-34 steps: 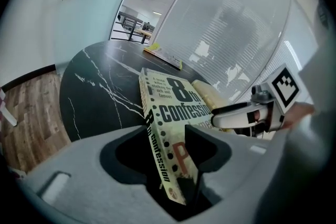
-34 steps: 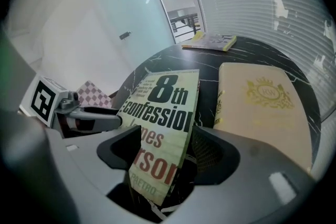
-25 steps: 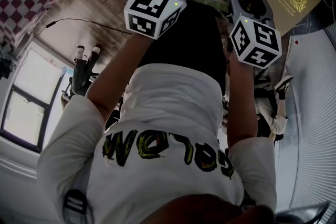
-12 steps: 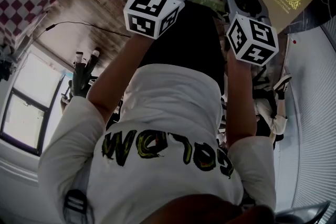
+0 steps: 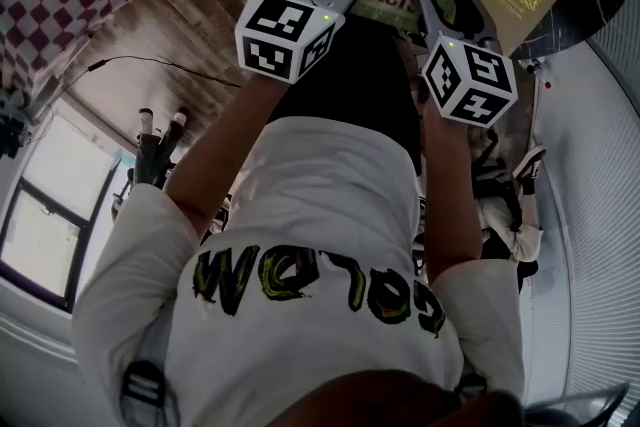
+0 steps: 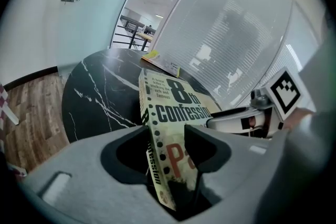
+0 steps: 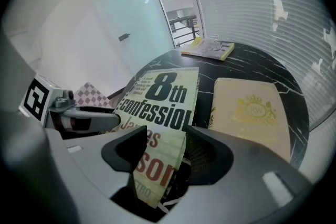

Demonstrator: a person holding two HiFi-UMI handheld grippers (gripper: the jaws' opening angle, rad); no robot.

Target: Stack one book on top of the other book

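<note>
Left tool [image 6: 165, 134]: your jaws are clamped on the near spine-side corner of the paperback [image 6: 173, 107]. The spine and the lower cover sit between the pads, with both pads pressed against the book.

Right tool [image 7: 165, 136]: your jaws have just been closing, and the paperback's opposite near corner stands between them. They are gripped on the cover and the pages. A few page edges splay out below the right-hand pad.

Task item one, the paperback: you hold it with both tools at its near edge, cover up. The title end points away from you over the dark marble bench [image 6: 100, 97]. In the left gripper view the cover tilts, with the spine side toward the left. The near edge is raised off the bench; I cannot tell whether the far edge is clear of it.

Task item two, the tan hardback [image 7: 252, 113]: it lies flat on the bench to the right of the paperback, gold crest facing up. The two books are side by side and apart, with a strip of dark bench between them in the right gripper view. Nothing rests on the hardback.

Other: a third, yellowish book [image 7: 207, 49] lies flat at the far rim of the bench, well apart from both. In the head view your two forearms reach forward side by side, with the tools' marker cubes facing the camera.
</note>
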